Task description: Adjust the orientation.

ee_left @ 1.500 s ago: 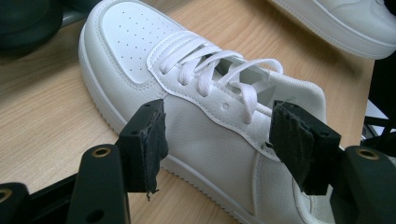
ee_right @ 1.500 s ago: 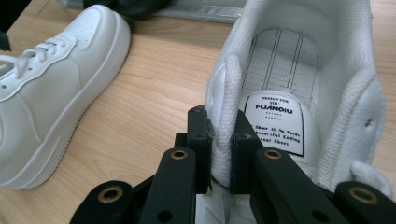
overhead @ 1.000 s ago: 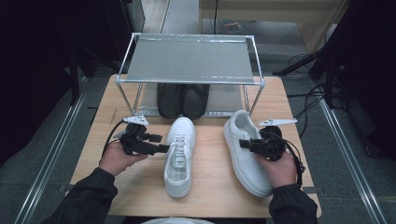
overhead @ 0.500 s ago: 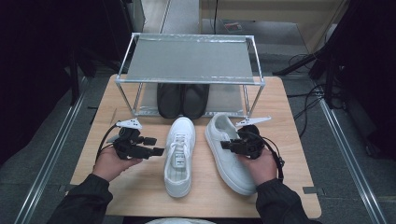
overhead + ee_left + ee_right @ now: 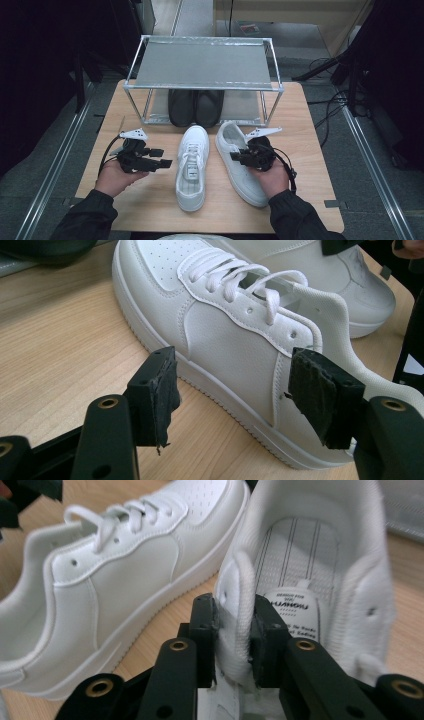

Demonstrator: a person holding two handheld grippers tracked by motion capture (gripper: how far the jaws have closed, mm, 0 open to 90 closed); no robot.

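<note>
High view: right shoe [image 5: 239, 162] lies on the counter [image 5: 310, 150], long axis toe-to-rack and slightly skewed, beside the left shoe [image 5: 192, 167].
Left gripper view: left gripper [image 5: 235, 400] gapes empty; left shoe just ahead.
Right gripper view: right gripper [image 5: 234, 640] fingers, just loosening, still pinch the right shoe's collar.

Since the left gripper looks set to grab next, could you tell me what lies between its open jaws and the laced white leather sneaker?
Bare light wooden tabletop, as the left gripper view shows: the left gripper stands open just short of the laced white leather sneaker, touching nothing.
</note>
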